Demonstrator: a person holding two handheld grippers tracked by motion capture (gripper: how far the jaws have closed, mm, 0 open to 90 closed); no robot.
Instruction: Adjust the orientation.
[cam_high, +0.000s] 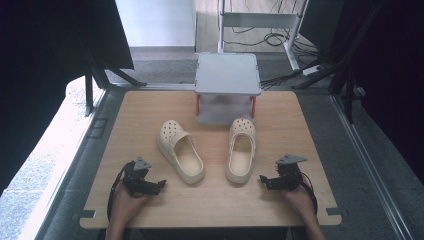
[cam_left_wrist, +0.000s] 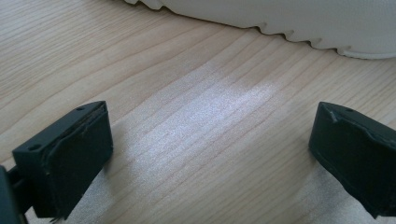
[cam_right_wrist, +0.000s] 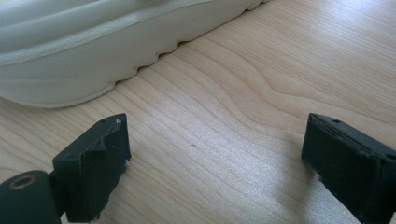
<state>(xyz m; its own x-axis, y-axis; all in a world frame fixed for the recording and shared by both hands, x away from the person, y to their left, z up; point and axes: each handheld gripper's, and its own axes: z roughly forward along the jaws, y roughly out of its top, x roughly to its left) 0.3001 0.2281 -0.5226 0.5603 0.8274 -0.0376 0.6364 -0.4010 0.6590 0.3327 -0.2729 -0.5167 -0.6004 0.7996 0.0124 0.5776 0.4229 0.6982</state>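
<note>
Wooden tabletop (cam_high: 210, 200): two cream perforated clogs, left clog (cam_high: 181, 151) and right clog (cam_high: 241, 149), centre frame, no legible branding; grey stand (cam_high: 227, 74) above them; left tool (cam_high: 156, 186) lower left, right tool (cam_high: 266, 181) lower right, both spread wide, empty

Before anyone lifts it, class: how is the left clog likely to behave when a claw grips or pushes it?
The left clog looks like moulded foam, so it is probably light for its size and should give a little under the claw. Its ridged sole sits flat on the table, so a push would likely slide or turn it, not roll it. It does not look fragile.
</note>
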